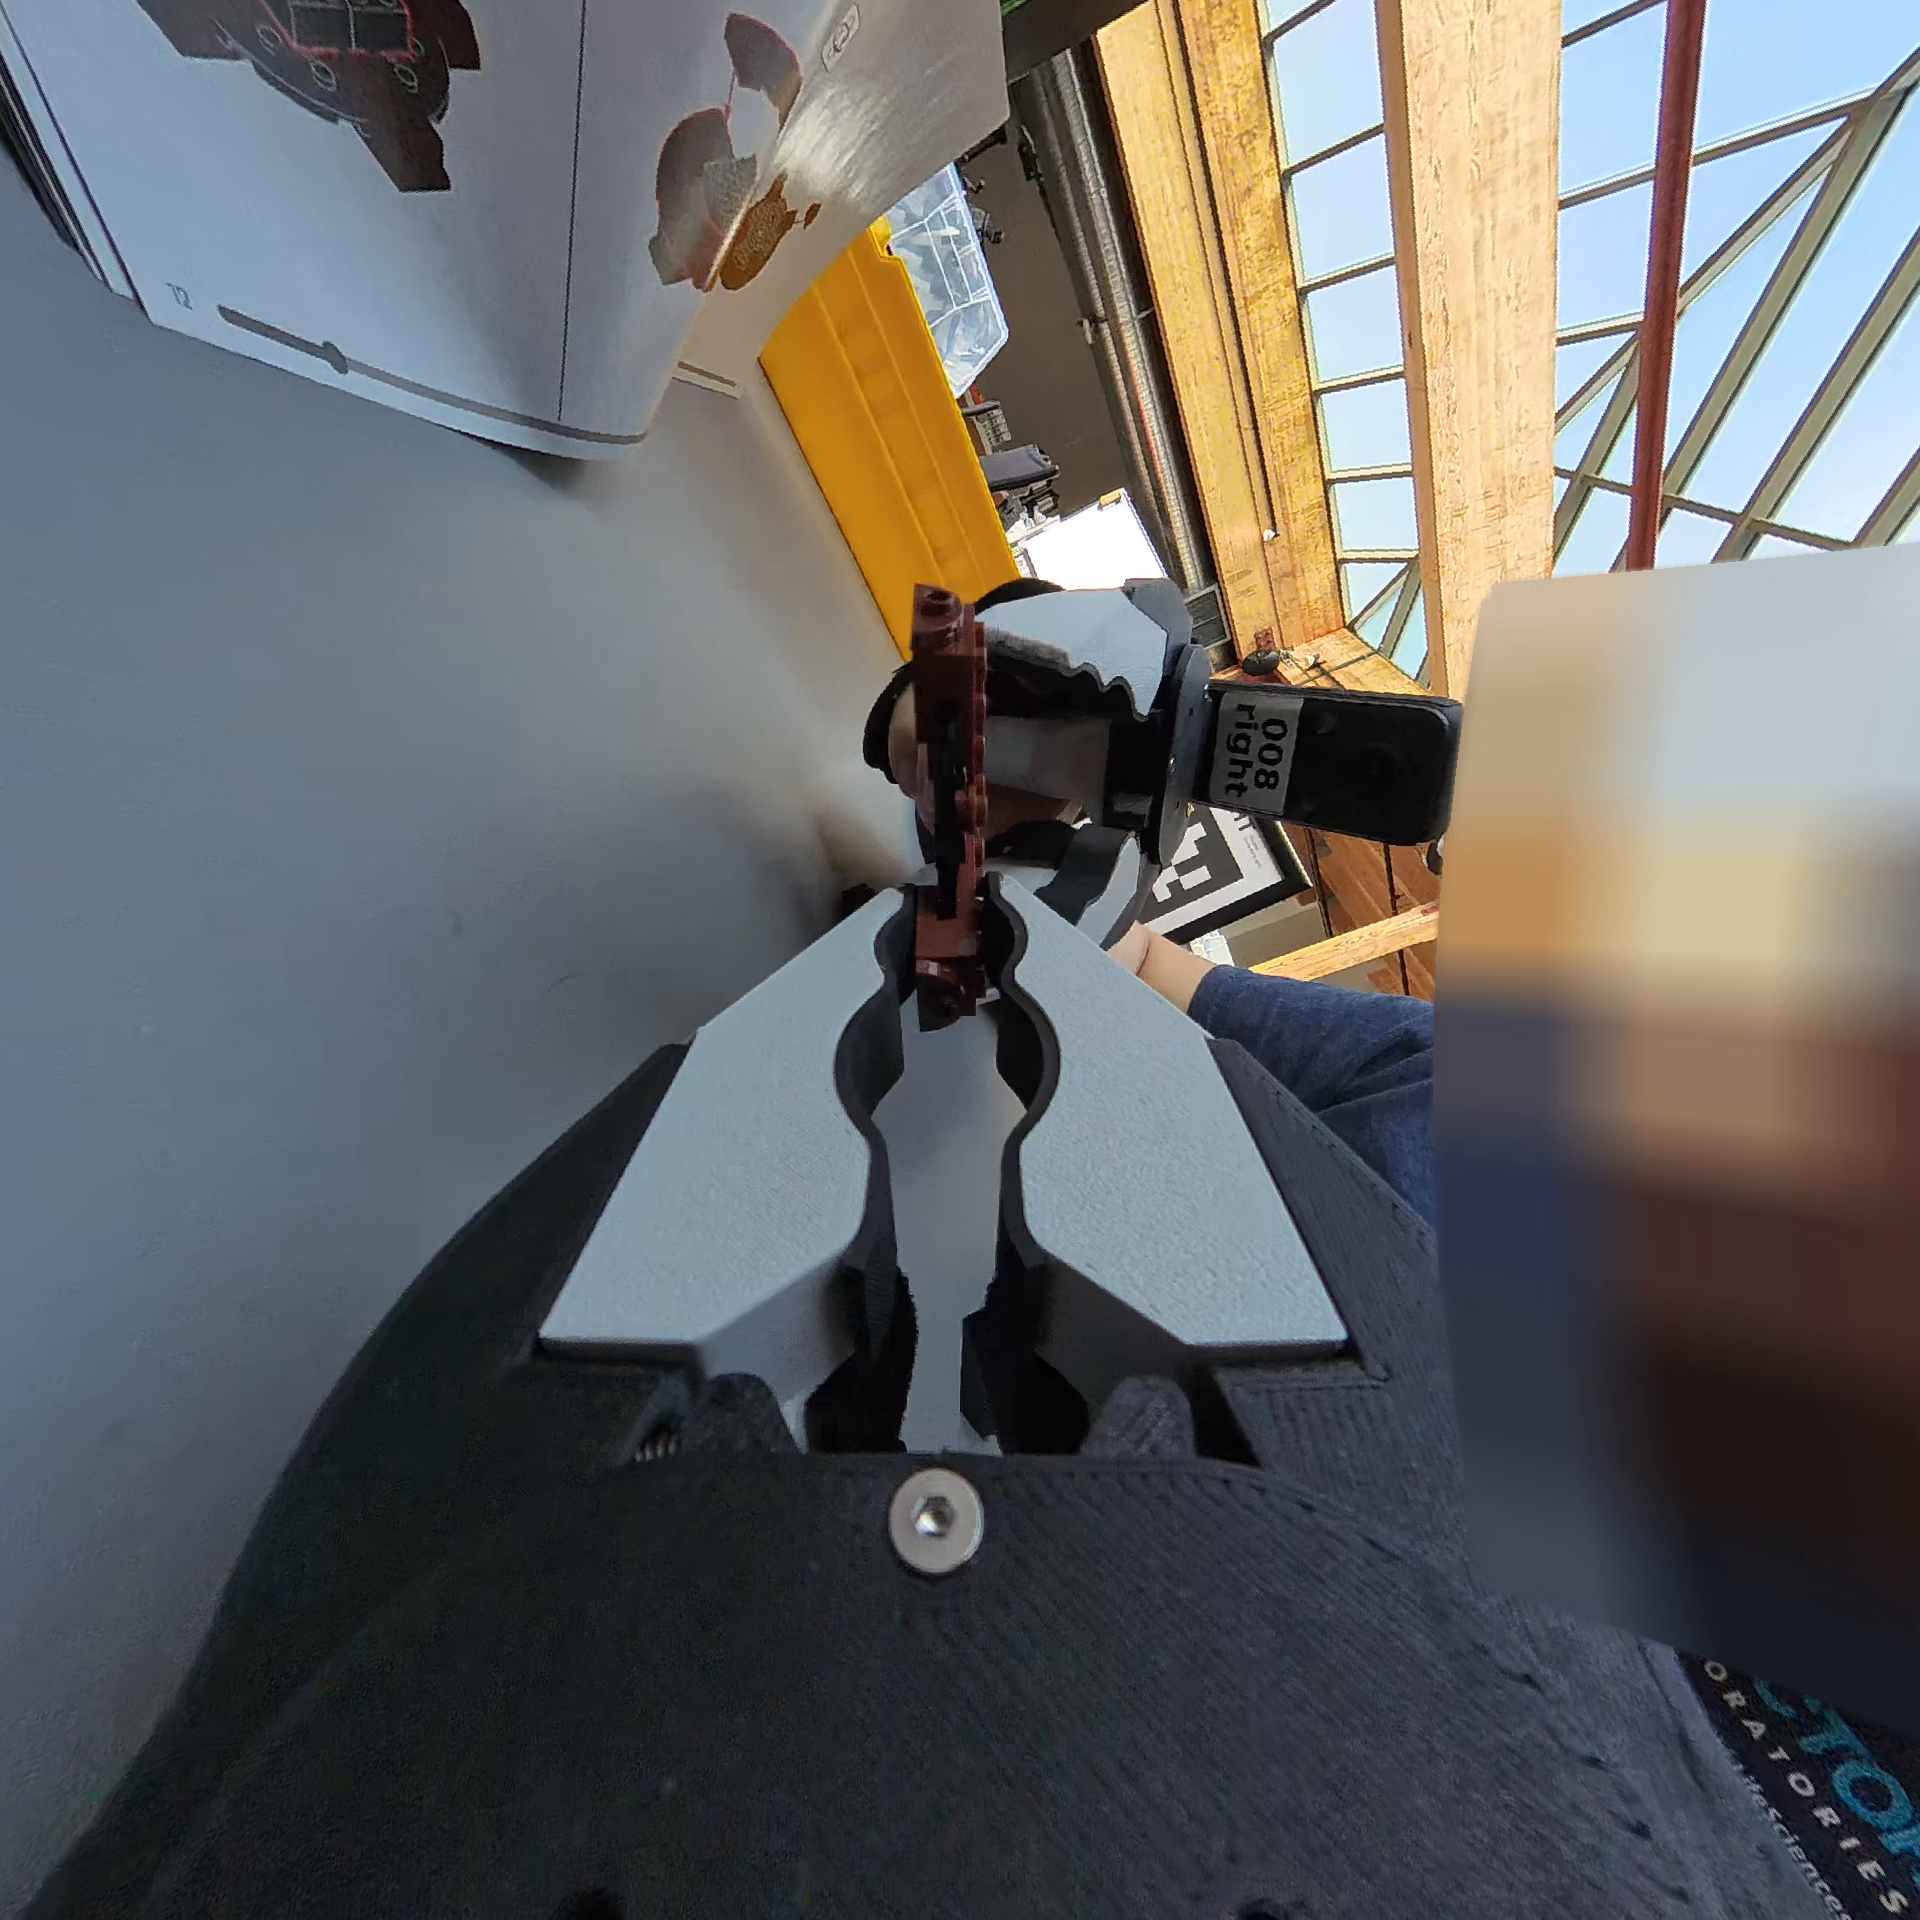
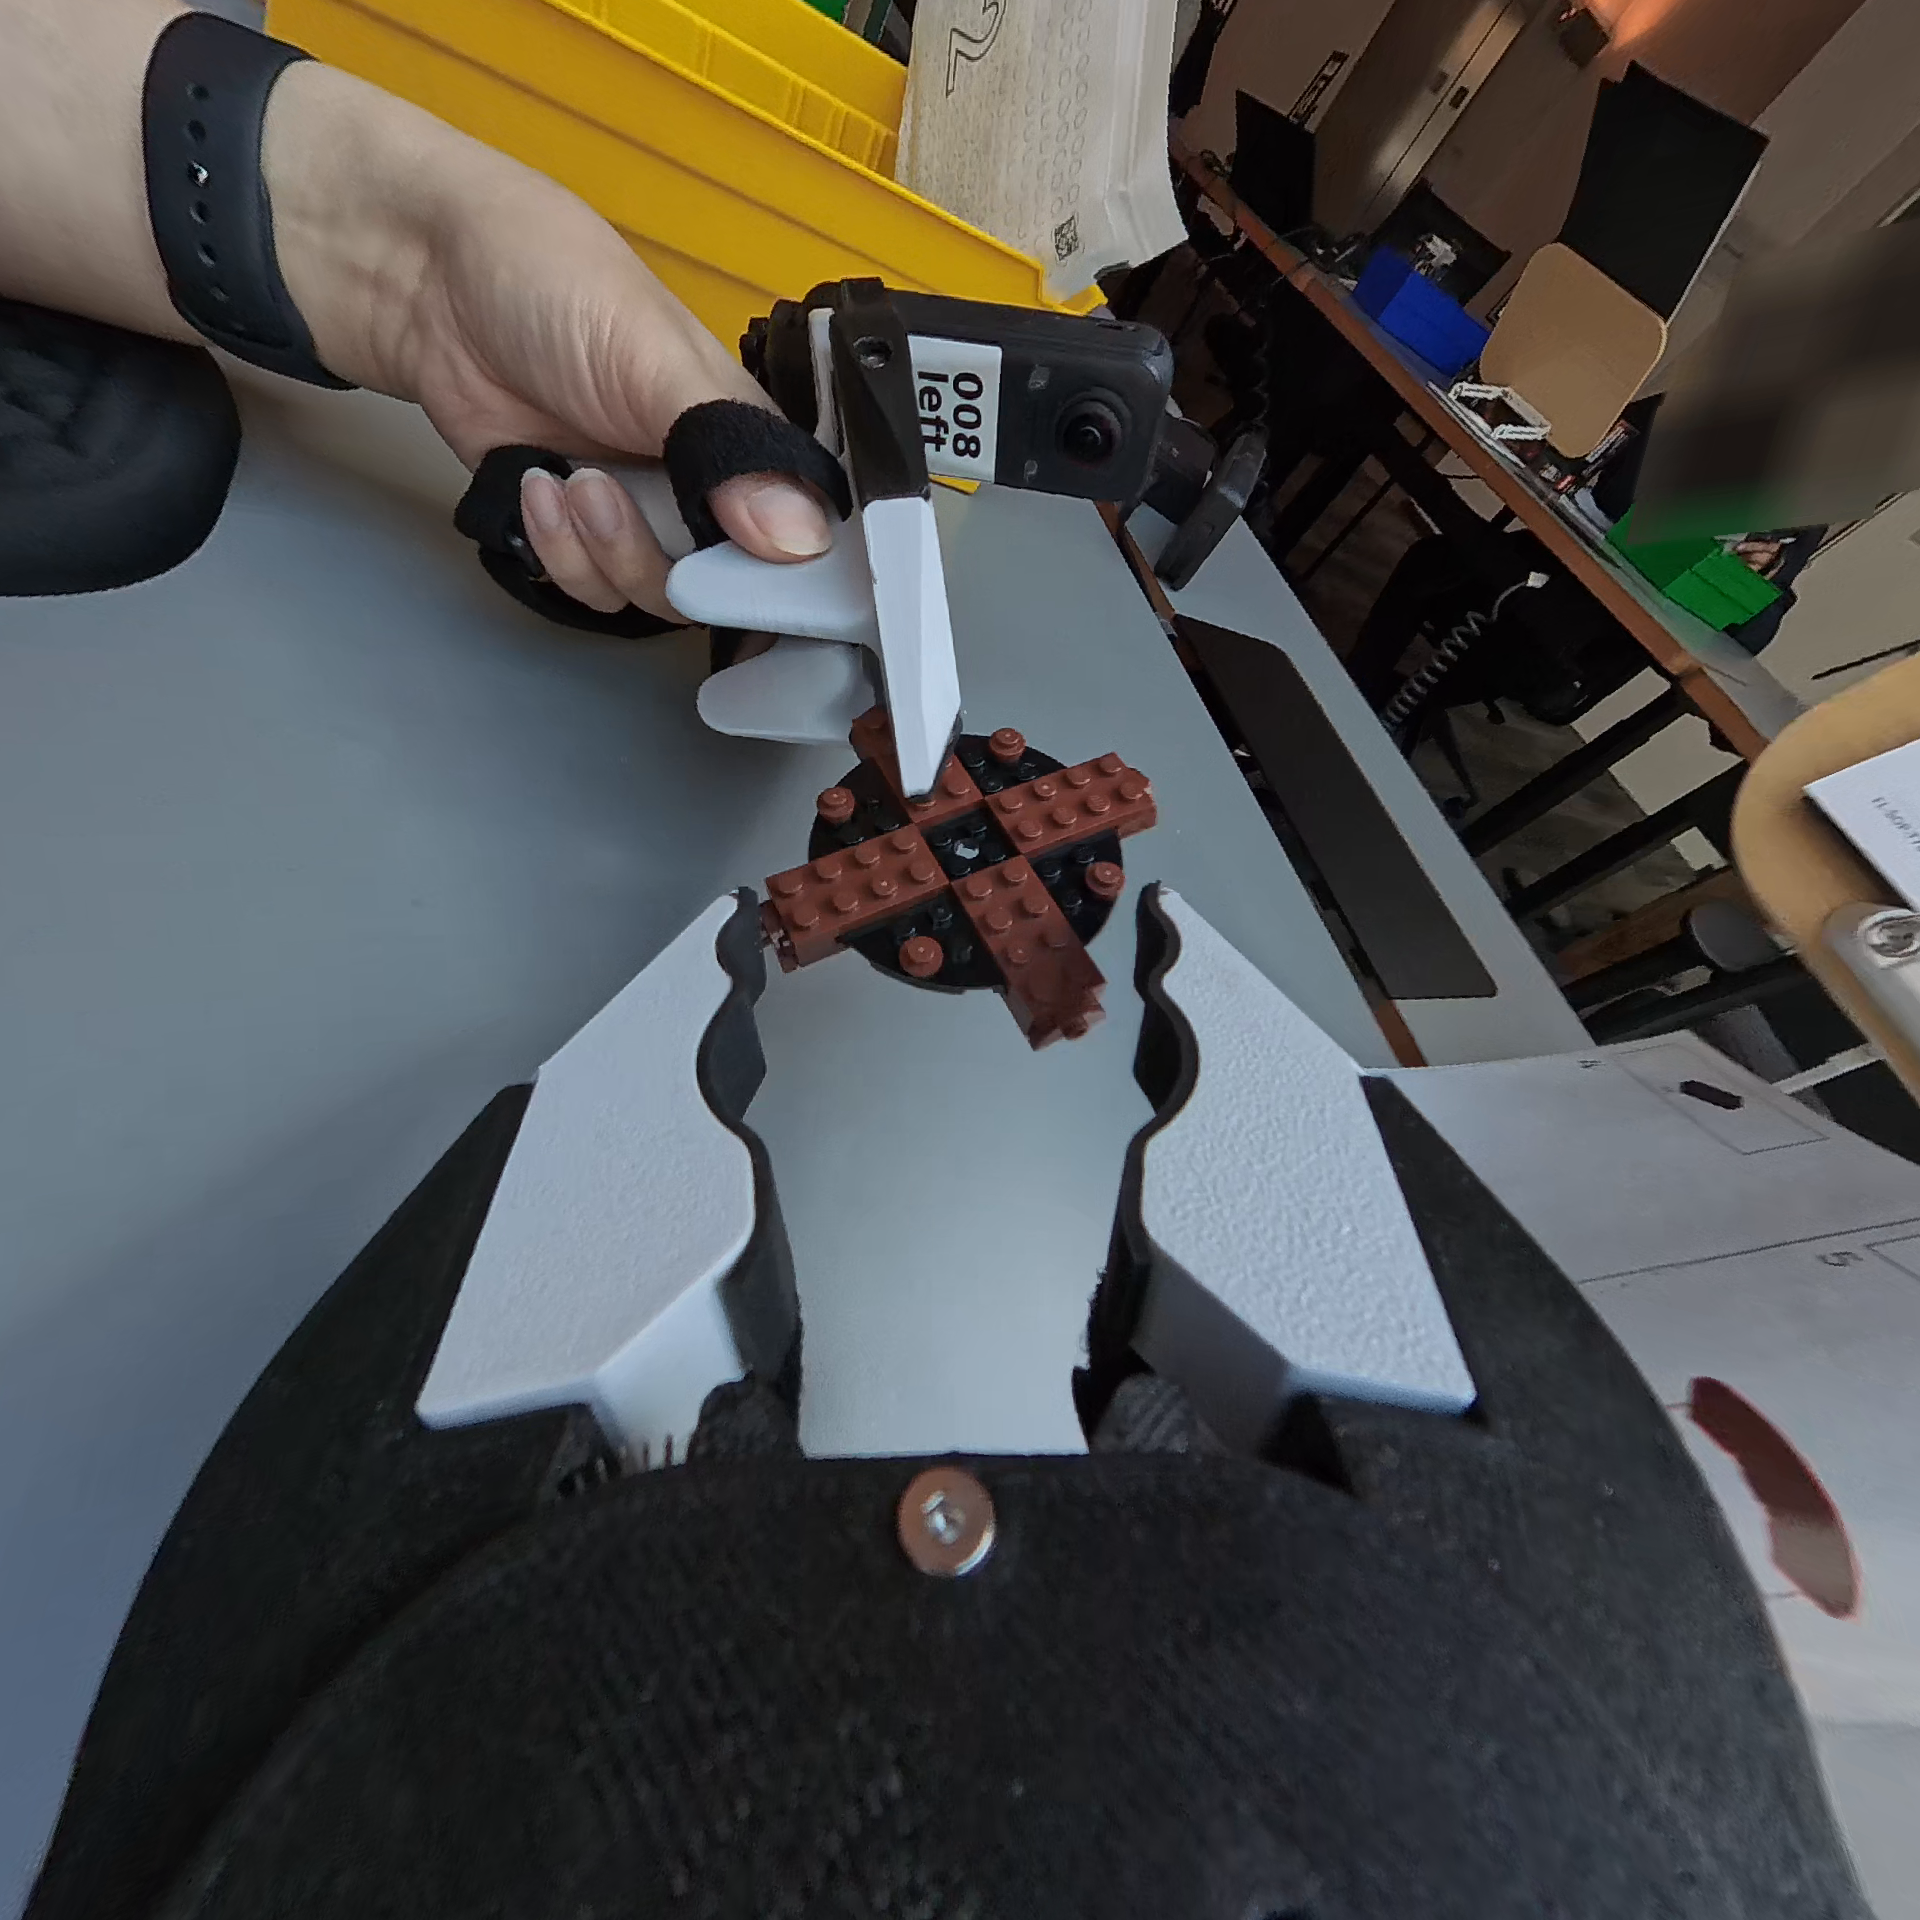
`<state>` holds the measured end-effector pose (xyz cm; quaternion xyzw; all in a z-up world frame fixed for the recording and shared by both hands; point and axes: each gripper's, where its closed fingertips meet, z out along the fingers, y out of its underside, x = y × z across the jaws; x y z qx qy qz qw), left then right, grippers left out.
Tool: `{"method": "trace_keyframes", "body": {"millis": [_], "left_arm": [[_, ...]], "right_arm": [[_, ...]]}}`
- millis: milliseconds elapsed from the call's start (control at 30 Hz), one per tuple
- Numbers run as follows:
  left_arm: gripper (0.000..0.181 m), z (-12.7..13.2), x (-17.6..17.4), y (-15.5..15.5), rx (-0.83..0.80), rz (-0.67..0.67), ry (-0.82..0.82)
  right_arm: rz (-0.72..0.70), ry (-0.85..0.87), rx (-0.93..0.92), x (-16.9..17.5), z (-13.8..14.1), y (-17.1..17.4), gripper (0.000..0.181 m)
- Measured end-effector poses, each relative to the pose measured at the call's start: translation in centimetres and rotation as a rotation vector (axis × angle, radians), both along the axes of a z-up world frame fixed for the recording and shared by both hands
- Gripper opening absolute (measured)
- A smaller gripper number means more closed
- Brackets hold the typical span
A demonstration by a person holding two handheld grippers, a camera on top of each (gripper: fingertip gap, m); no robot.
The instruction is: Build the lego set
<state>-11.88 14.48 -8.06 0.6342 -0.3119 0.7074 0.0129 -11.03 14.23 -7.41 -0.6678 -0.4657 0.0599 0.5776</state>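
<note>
The lego assembly (image 2: 961, 862) is a black round plate with reddish-brown plates crossed over it, held just above the grey table (image 2: 312, 831). My left gripper (image 1: 951, 899) is shut on one brown arm of it; the left wrist view shows the assembly (image 1: 948, 769) edge-on. In the right wrist view the left gripper (image 2: 920, 774) grips the far arm from above. My right gripper (image 2: 948, 914) is open, its fingers on either side of the assembly's near half, and its left fingertip (image 2: 743, 920) is at the end of a brown arm. The right gripper also shows in the left wrist view (image 1: 1013, 738).
The open instruction booklet (image 1: 416, 208) lies on the table and also shows at the right in the right wrist view (image 2: 1662, 1195). A yellow bin (image 2: 675, 135) and a white paper bag (image 2: 1029, 135) stand behind. The table edge (image 2: 1247, 779) runs to the right of the assembly. The tips of both grippers are at nearly the same place.
</note>
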Motion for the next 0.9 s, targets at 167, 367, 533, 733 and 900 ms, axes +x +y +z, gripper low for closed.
{"method": "trace_keyframes", "body": {"millis": [167,367,533,733,900], "left_arm": [[0.009,0.8,-0.3,0.7,-0.019,0.025,-0.038],[0.009,1.2,-0.1,0.6,0.023,0.032,-0.053],[0.009,1.4,-0.3,0.8,0.040,0.039,-0.058],[0.009,1.8,-0.6,1.2,0.029,0.055,-0.076],[0.009,1.8,-0.6,1.2,0.029,0.054,-0.074]], "right_arm": [[-0.009,-0.211,-0.108,5.1,2.8,-3.2,0.057],[0.072,-0.618,-0.672,7.9,-3.9,-10.5,0.042],[0.042,-0.625,-0.793,7.0,-6.1,-11.0,0.028],[-0.041,-0.553,-0.825,6.6,-7.5,-10.2,0.029],[-0.197,-0.464,-0.920,6.4,-7.7,-10.0,0.015]]}}
